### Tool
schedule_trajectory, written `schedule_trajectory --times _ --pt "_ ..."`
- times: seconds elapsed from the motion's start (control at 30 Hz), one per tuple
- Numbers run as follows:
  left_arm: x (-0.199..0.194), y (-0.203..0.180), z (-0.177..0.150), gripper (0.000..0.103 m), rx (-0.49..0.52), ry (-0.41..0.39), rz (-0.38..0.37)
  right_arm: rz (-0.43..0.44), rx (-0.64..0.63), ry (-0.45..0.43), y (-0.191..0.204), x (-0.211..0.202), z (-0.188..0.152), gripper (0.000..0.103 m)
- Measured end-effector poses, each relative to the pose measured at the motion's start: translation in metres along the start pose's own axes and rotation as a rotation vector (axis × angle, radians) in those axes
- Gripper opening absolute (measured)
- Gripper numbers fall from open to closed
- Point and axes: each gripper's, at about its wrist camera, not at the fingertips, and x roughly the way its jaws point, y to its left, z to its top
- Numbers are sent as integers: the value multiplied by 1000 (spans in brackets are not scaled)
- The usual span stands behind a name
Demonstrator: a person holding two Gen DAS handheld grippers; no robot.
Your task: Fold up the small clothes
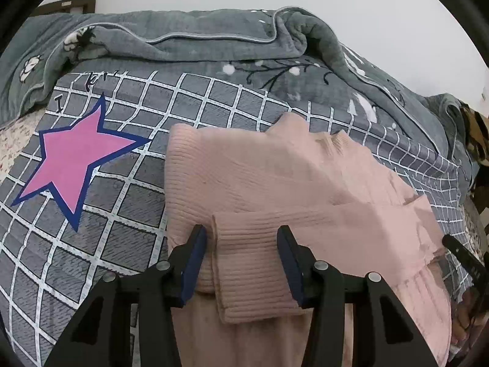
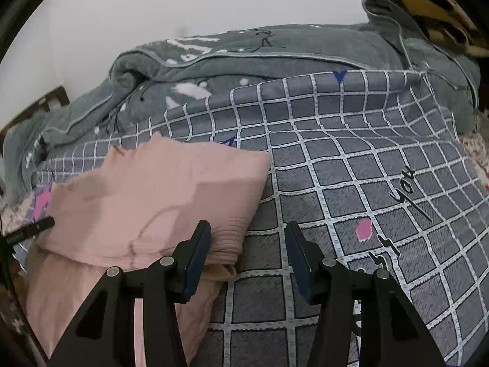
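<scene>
Bedding fills both views: a grey checked blanket [image 1: 91, 260] with a pink star [image 1: 73, 159] on its left part, and a rumpled grey quilt [image 1: 198, 36] heaped along the far side against a pale wall.

The pink knit garment [image 1: 244, 177] lies on the checked blanket, right of the star. Its ribbed cuff [image 1: 253, 263] is folded across the body, so I judge one sleeve fold made; the near part hanging toward me remains unfolded.

My left gripper [image 1: 241, 263] stands part open astride that cuff. The pads show a gap on each side, so I have no hold on it.

My right gripper [image 2: 247, 263] is likewise part open and holds nothing, its left pad at the garment's right edge, bare blanket between the jaws.

Open blanket lies left and right of the garment; the quilt bounds the far side.
</scene>
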Motion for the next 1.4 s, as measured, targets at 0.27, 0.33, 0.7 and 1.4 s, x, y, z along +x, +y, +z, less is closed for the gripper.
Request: schedule_trajectory --times 0.27,0.33,0.7,1.4 --pt "4 6 9 7 -56 -34 12 5 11 -3 -3 0 -1 51" --pt "-5 8 13 7 -68 -83 -6 6 18 -1 -4 1 -1 51" --pt "-21 -5 36 4 -66 -267 -8 -16 -13 8 2 6 -2 51" --pt "-8 0 17 60 -13 -98 -1 -15 -5 14 1 7 -2 51"
